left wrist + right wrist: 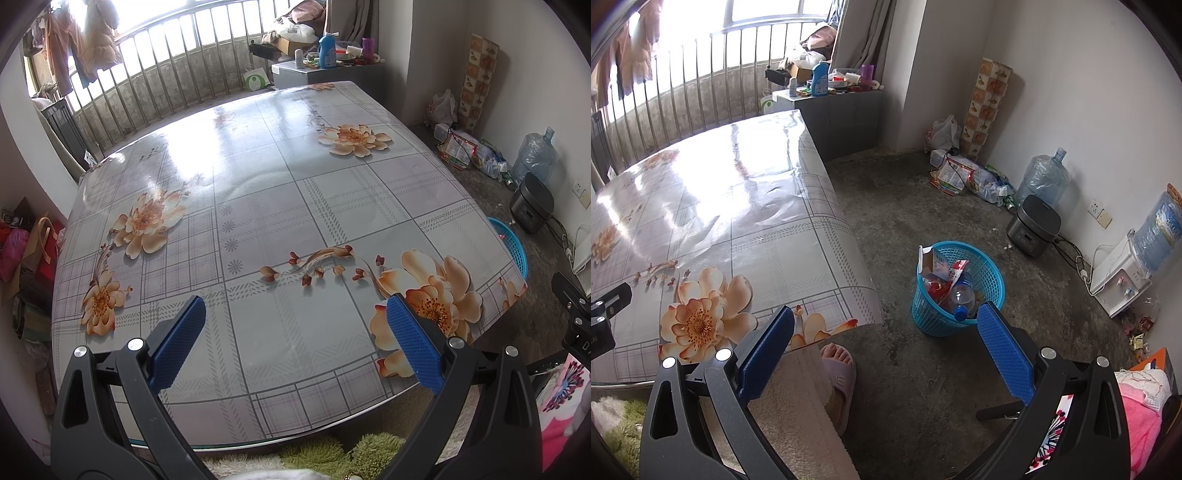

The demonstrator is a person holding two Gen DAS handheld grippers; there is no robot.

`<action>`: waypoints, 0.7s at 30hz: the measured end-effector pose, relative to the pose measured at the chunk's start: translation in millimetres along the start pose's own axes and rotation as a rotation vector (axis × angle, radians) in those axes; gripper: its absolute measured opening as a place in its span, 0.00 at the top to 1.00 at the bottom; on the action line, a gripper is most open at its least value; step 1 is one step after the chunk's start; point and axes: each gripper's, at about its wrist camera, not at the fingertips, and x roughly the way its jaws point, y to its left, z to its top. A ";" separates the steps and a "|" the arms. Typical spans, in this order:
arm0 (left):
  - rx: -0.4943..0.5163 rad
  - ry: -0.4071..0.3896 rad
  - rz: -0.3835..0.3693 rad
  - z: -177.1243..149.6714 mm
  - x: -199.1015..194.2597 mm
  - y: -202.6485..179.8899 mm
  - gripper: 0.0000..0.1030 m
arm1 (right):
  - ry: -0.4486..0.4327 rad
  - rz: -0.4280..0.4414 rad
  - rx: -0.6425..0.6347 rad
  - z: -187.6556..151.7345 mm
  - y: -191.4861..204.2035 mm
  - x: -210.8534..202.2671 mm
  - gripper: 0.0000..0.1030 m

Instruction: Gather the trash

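both grippers (left (295,325), right (886,332)) gape empty; bottle (961,295) stands cap-down in basket (931,317).

Grippers: you hold two, left gripper (295,314) and right gripper (886,325).
Baskets: you have one blue basket (925,314).
Bottles in basket: one plastic bottle (961,295).
Water jugs: two, floor jug (1043,181) and dispenser jug (1158,236).
Tables: one table (332,206).
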 end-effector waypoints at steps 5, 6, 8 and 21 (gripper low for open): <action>0.000 0.000 -0.001 -0.1 0.1 -0.1 0.09 | 0.000 0.000 -0.001 -0.9 0.1 0.3 0.06; 0.000 0.000 0.000 -0.2 0.1 -0.2 0.09 | 0.001 0.001 0.000 -0.1 0.4 0.0 0.06; 0.000 0.000 0.000 -0.2 -0.1 -0.3 0.09 | 0.000 -0.001 -0.002 -0.3 0.8 0.2 0.06; 0.000 0.000 0.000 -0.3 0.0 -0.1 0.09 | -0.001 -0.003 -0.002 -0.6 0.7 0.3 0.06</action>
